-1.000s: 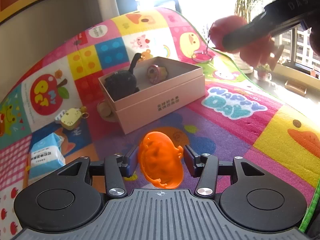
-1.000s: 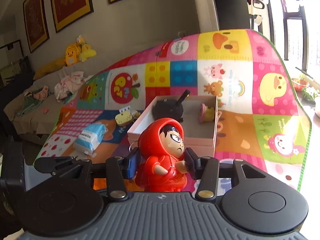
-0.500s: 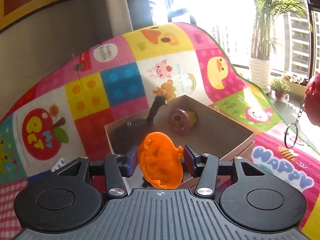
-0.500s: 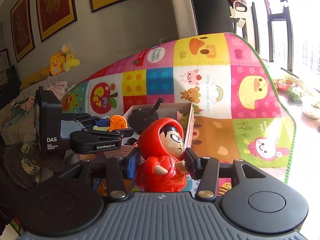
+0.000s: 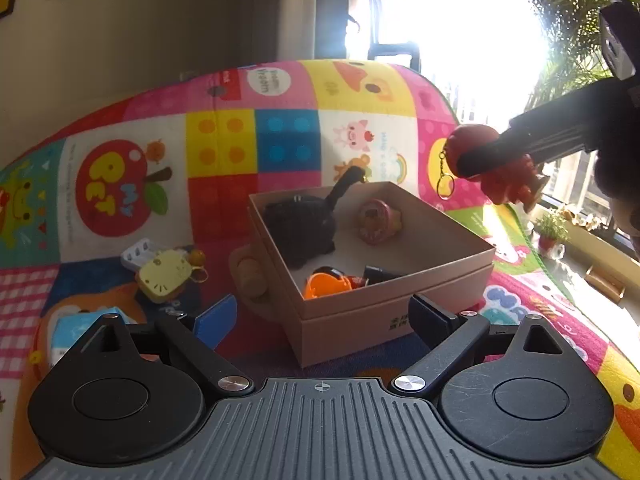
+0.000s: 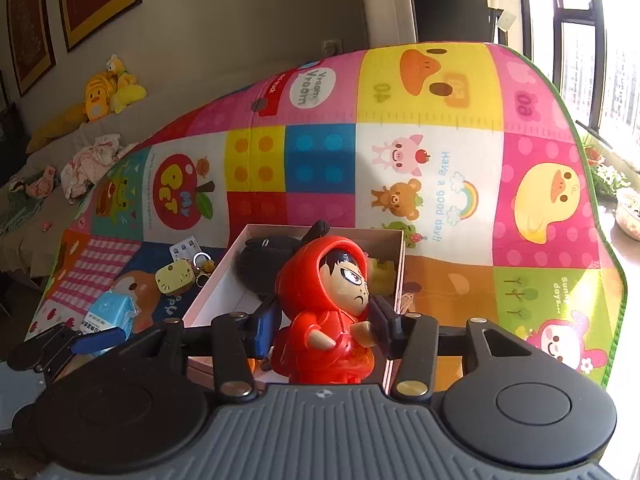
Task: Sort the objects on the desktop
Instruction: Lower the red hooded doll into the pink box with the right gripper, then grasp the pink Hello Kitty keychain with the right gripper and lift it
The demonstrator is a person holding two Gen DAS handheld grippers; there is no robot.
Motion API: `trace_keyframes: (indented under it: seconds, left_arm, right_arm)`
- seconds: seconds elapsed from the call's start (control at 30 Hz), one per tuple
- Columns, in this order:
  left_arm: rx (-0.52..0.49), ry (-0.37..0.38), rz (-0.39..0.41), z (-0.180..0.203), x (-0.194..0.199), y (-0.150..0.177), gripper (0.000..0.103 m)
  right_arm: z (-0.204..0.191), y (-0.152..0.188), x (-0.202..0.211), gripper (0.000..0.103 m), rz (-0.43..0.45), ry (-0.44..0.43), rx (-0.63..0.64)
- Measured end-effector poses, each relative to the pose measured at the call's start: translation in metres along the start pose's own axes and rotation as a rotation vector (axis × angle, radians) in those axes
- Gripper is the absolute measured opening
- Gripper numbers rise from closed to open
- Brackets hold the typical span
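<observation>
The pink cardboard box point(image 5: 400, 308) sits on the colourful mat and holds a black plush toy point(image 5: 304, 224), a pink round toy point(image 5: 376, 220) and an orange toy point(image 5: 326, 284) in its near corner. My left gripper point(image 5: 324, 316) hangs just before the box's near wall; its jaws are opening, with nothing between them. My right gripper point(image 6: 324, 322) is shut on a red hooded figure point(image 6: 328, 304) above the box's near edge point(image 6: 224, 264). In the left wrist view the figure point(image 5: 500, 184) and its keyring point(image 5: 444, 188) hang over the box's far right side.
Left of the box lie a yellow cat-shaped keychain point(image 5: 168, 276), a white blister pack point(image 5: 140, 252), a blue tissue pack point(image 5: 72, 332) and a tan wooden piece point(image 5: 250, 276). Potted plants point(image 5: 552, 232) stand on the sill at the right. A sofa with plush toys point(image 6: 108, 92) lies behind.
The left gripper opened and the orange toy dropped from it into the box. The right gripper carried the red figure in over the box.
</observation>
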State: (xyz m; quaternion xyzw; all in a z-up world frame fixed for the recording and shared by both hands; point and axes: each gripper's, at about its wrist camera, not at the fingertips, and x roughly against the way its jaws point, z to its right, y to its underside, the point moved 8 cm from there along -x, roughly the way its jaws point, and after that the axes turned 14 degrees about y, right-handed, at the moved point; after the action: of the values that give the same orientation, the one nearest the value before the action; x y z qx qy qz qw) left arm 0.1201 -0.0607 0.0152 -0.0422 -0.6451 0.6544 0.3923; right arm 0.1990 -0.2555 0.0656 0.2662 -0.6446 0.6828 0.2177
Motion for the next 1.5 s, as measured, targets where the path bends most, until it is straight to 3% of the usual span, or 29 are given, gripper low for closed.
trace_keyframes:
  seconds: [0.1,0.33,0.43,0.6,0.63,0.73,0.83,0.97,1.07,1.13,1.3,1.33,1.4,1.5]
  left_arm:
    - [0.054,0.003,0.005,-0.010,0.016,0.019,0.098]
    - [0.191,0.006,0.030,-0.040,0.034,0.046,0.100]
    - [0.227,0.017,0.041,-0.047,0.038,0.051,0.101]
    - [0.280,-0.006,0.060,-0.059,0.042,0.054,0.103]
    - [0.291,-0.018,0.064,-0.062,0.043,0.055,0.103]
    - [0.318,-0.046,0.070,-0.069,0.047,0.055,0.103]
    - [0.326,-0.066,0.071,-0.072,0.048,0.056,0.103]
    - [0.326,-0.079,0.065,-0.074,0.048,0.057,0.103]
    - [0.320,-0.071,0.056,-0.073,0.046,0.061,0.103]
    - [0.319,-0.074,0.048,-0.074,0.045,0.063,0.103]
    - [0.327,-0.065,0.066,-0.075,0.050,0.062,0.103]
    - [0.332,-0.061,0.067,-0.076,0.050,0.062,0.103]
    - [0.337,-0.056,0.070,-0.077,0.051,0.062,0.103]
    - [0.331,-0.046,0.072,-0.075,0.052,0.061,0.103]
  right_arm:
    - [-0.019,-0.006,-0.042,0.048,-0.061,0.057,0.104]
    - [-0.039,0.030,-0.110,0.048,-0.211,0.209,0.302]
    - [-0.037,0.032,-0.105,0.052,-0.255,0.195,0.306]
    - [-0.034,-0.010,-0.067,0.057,-0.175,0.223,0.280]
    - [-0.040,-0.019,-0.061,0.058,-0.160,0.214,0.270]
    - [-0.077,-0.042,-0.049,0.072,-0.119,0.127,0.249]
    - [-0.130,-0.051,-0.052,0.074,-0.124,0.008,0.261]
    - [-0.201,-0.048,-0.084,0.074,-0.197,-0.077,0.286]
    - [-0.236,-0.043,-0.117,0.074,-0.310,-0.121,0.248]
    - [-0.255,-0.033,-0.137,0.075,-0.353,-0.124,0.263]
    - [-0.280,-0.019,-0.162,0.076,-0.329,-0.066,0.371]
    - [-0.282,-0.017,-0.164,0.073,-0.330,-0.058,0.382]
    - [-0.280,-0.014,-0.166,0.057,-0.345,-0.048,0.392]
    - [-0.267,-0.015,-0.151,0.057,-0.350,-0.074,0.358]
